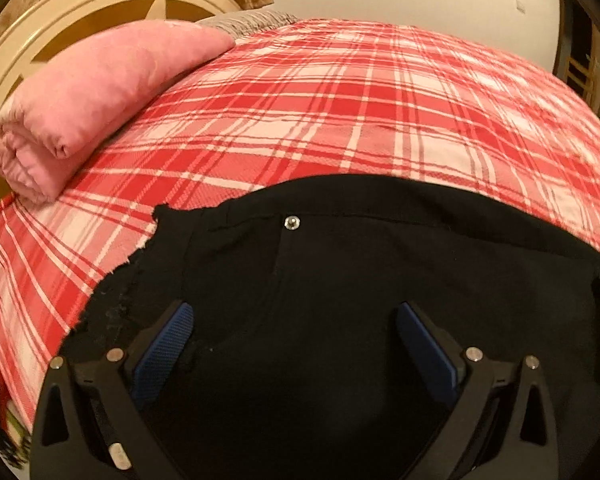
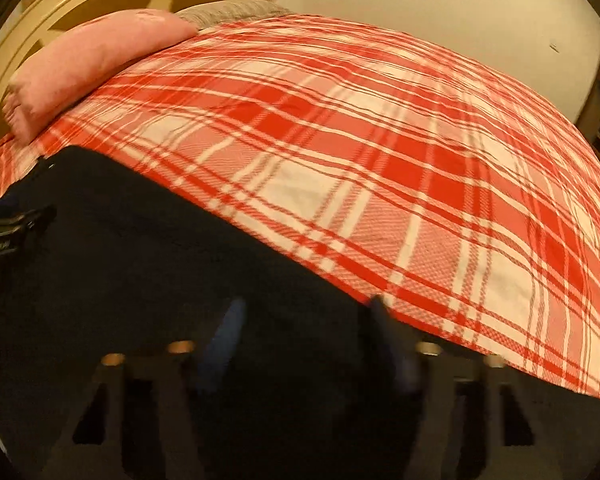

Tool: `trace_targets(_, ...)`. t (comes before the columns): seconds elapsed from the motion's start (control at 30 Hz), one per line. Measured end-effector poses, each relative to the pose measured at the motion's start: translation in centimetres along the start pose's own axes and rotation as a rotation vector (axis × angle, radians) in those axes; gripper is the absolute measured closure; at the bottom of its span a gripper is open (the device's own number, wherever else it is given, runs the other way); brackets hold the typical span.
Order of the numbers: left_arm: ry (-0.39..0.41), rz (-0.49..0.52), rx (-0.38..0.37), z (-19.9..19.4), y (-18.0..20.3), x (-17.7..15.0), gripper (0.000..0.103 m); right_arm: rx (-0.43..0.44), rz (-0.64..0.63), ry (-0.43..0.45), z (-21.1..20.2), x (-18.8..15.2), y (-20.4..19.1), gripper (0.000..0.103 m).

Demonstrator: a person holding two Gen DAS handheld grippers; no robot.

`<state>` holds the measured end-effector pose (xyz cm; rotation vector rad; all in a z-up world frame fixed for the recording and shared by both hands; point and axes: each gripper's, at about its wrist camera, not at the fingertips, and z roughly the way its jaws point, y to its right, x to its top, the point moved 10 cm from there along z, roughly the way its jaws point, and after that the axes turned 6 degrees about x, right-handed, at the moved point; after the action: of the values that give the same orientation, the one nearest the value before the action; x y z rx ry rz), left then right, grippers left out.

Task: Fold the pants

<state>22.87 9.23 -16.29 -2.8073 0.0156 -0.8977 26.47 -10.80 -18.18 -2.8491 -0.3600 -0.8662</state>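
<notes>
While two claws gape, one pants (image 1: 340,300) lies flat.

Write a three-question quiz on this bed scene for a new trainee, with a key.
1. True or false: the left tool is shut on the black pants.
2. What lies at the far left of the plaid sheet, by the headboard? A) a folded pink blanket B) a blue towel C) a grey shoe
3. Fill in: a small metal ____ shows near the top edge of the pants.

Key
1. False: the left tool's jaws stand wide apart over the fabric.
2. A: the folded pink blanket.
3. Button.

The right tool is blurred, but its jaws look open too.
</notes>
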Motion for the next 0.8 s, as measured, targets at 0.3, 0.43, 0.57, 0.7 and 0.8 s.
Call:
trace_targets(0.3,0.021,-0.013,-0.007,0.2,-0.1,0.0,0.000,-0.057,-0.063,0.013,-2.3,-0.6,-2.1,0.101)
trace_targets(0.43,0.020,0.025,0.005,-0.3,-0.1,0.1,0.000,-0.043,-0.056,0.072,-5.3,-1.2,-3.4,0.101)
trace_targets(0.57,0.009,0.065,0.019,-1.2,-0.2,-0.3,0.000,0.016,-0.059,0.116,-8.3,-2.3,-5.8,0.103)
trace_targets(0.7,0.038,0.066,-0.031,-3.4,-1.2,-1.0,0.000,0.021,-0.088,0.119,-9.2,-4.6,-7.9,0.103)
trace_targets(0.8,0.035,0.003,-0.078,-4.3,-2.5,-1.0,0.000,0.039,-0.030,0.148,-8.8,-3.6,-6.8,0.102)
